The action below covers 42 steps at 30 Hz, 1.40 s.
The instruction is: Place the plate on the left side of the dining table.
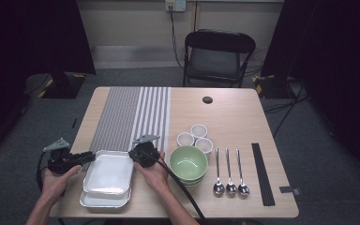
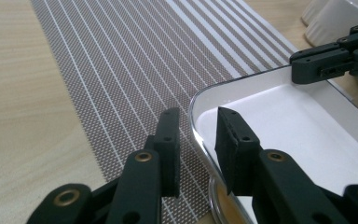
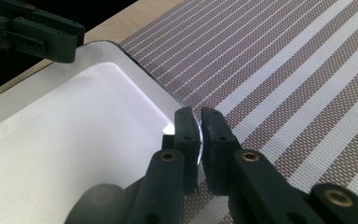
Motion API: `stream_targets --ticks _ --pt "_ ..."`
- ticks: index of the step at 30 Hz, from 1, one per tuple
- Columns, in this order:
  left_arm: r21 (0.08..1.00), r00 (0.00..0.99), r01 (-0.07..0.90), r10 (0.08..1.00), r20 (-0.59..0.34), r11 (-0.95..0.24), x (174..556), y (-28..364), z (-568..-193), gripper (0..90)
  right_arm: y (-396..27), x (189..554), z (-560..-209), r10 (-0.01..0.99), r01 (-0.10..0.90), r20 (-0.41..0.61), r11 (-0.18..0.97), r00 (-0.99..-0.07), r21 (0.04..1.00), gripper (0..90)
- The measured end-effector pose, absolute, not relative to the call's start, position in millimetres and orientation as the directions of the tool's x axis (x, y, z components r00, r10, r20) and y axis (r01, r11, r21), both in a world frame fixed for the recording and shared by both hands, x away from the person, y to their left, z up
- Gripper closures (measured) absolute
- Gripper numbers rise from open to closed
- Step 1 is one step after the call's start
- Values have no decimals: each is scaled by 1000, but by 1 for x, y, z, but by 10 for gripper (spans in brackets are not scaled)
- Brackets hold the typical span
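The top tray [image 1: 108, 172] sat stacked beside the green bowl [image 1: 188, 163]. The right gripper [image 3: 199, 122] clenched its right rim; the left gripper [image 2: 196, 140] straddled the opposite rim, fingers released.

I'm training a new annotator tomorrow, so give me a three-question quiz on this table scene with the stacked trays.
1. True or false: the right hand-held gripper is clamped on the rim of the upper white rectangular tray.
2. How many metal spoons lie right of the light green bowl?
3. The left hand-held gripper stands with its jaws: A) pressed on the tray rim, B) astride the rim with a gap, C) over the striped grey placemat only.

Key: 1 true; 2 three; 3 B.
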<state>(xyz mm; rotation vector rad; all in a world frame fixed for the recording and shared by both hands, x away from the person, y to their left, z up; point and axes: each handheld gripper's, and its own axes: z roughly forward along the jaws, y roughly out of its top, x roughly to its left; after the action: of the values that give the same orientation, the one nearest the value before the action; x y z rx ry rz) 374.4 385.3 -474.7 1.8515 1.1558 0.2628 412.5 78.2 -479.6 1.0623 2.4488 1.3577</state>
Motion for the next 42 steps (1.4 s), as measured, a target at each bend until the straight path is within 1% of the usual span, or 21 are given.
stream_targets --ticks 3,5,8,11,13,18,21,24,28,32,42 --pt "777 546 614 787 -287 -143 375 385 -476 752 78 412 -479 643 509 191 353 -741 785 860" --pt "778 559 605 785 -267 -166 375 384 -475 793 77 412 -479 642 511 196 349 -741 786 860" --pt "782 554 602 789 -266 -159 375 384 -475 803 77 412 -479 640 508 198 345 -743 789 852" --pt "786 559 598 784 -272 -154 375 384 -473 817 79 412 -479 630 503 204 340 -749 795 801" --pt "790 559 591 788 -258 -160 376 383 -473 821 80 413 -480 624 506 214 335 -751 795 798" --pt "795 550 591 789 -275 -135 376 384 -472 840 81 415 -481 620 501 217 329 -754 800 802" --pt "793 549 594 789 -277 -134 375 384 -472 836 81 414 -481 624 504 216 332 -751 798 808" --pt "788 557 598 782 -281 -143 374 384 -475 812 79 414 -482 634 514 222 323 -741 794 817" --pt "782 558 605 782 -279 -152 374 383 -477 737 77 413 -484 642 517 218 324 -735 792 841" --pt "785 557 602 780 -284 -144 374 384 -476 703 76 413 -484 645 521 219 323 -732 790 844" --pt "778 556 610 780 -287 -148 372 384 -478 703 74 412 -483 662 519 213 308 -719 797 848"
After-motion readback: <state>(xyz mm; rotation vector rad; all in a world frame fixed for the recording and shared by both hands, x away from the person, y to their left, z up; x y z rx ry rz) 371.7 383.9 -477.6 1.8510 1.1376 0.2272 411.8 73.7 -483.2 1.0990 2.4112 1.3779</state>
